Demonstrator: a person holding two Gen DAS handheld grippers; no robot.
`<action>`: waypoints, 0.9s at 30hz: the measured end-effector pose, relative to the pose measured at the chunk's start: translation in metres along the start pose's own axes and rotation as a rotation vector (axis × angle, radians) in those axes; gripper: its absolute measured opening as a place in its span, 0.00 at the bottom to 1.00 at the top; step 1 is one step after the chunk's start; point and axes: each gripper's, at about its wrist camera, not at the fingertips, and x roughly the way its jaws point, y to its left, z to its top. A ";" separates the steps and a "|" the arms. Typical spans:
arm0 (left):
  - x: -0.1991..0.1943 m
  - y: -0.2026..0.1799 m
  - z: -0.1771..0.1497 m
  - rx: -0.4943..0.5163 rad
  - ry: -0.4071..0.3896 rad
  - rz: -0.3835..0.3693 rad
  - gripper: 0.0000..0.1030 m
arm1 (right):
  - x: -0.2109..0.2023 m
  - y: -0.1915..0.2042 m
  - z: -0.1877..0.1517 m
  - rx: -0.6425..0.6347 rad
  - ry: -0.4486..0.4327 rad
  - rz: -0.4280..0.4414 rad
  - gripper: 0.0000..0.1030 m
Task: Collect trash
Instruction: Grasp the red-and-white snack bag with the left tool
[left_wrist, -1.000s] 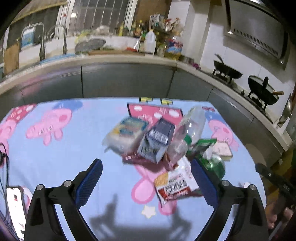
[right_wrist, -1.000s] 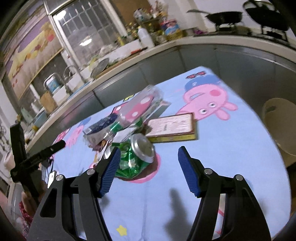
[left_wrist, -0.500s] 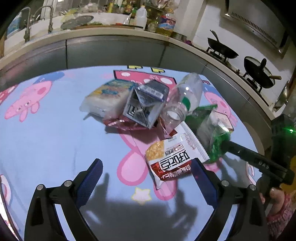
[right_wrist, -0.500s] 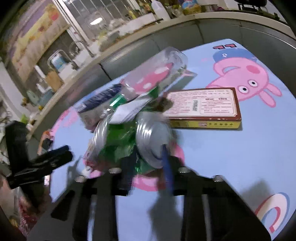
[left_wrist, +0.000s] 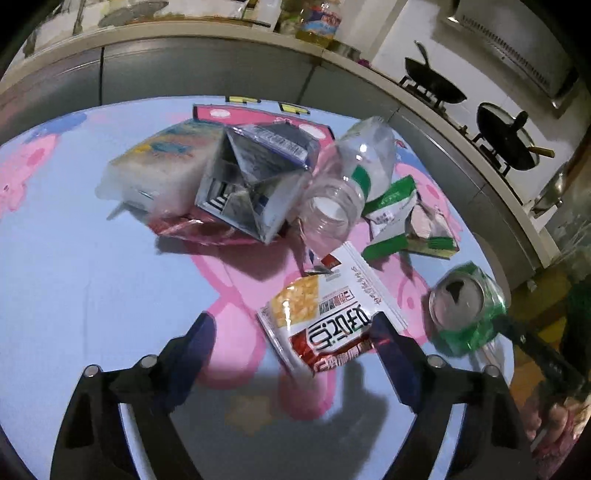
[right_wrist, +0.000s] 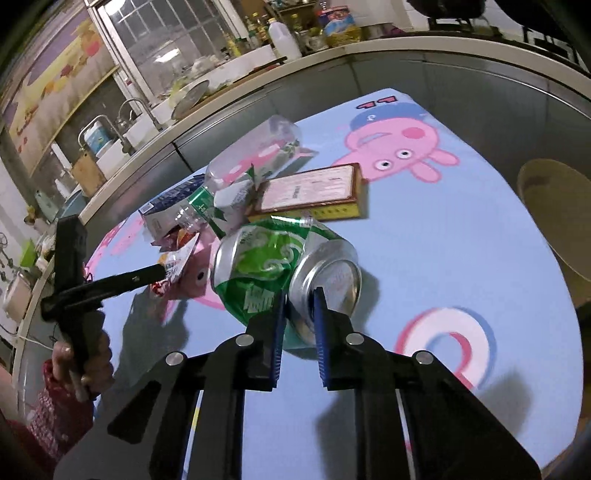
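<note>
Since a second ago: right gripper (right_wrist: 299, 317) has closed its jaws onto the crushed green can (right_wrist: 280, 266), which sat loose on the cloth between wide blue pads; left gripper (left_wrist: 291, 332) has dropped closer to the litter and its jaws have been narrowing.

Right gripper: pads pinch the dented wall of the can beside its silver end. From the left wrist view the can (left_wrist: 467, 306) shows at the right edge of the tablecloth (left_wrist: 74, 277); whether it is clear of the cloth cannot be told.

Left gripper: jaws apart, nothing clamped. Red-and-white snack packet (left_wrist: 328, 317) lies flat between the fingers, its lower end next to the right finger (left_wrist: 388, 339); contact uncertain.

Remaining litter, middle of the cloth, heaped together:
- clear plastic bottle (left_wrist: 351, 177), on its side, uncapped mouth toward the left gripper;
- opened grey-blue carton (left_wrist: 255, 173), touching the bottle;
- white wrapped pack (left_wrist: 166, 166), left of the carton;
- crumpled pink wrapper (left_wrist: 199, 230), under the carton;
- green-and-white sachet (left_wrist: 391, 206), over a flat box (right_wrist: 314, 192) toward the right edge.

Surroundings: counter (left_wrist: 221, 40) beyond the far edge, two woks (left_wrist: 432, 83) on the hob; pale stool (right_wrist: 554, 214) off the right side.
</note>
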 end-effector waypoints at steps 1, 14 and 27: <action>0.005 -0.005 0.001 0.014 0.019 -0.027 0.59 | -0.003 -0.001 -0.001 -0.003 -0.002 -0.004 0.14; -0.025 -0.045 -0.010 0.044 -0.002 -0.077 0.03 | -0.043 -0.007 0.004 -0.029 -0.106 -0.011 0.10; -0.012 -0.143 -0.002 0.242 0.021 -0.152 0.03 | -0.046 -0.043 -0.008 0.004 -0.094 -0.058 0.01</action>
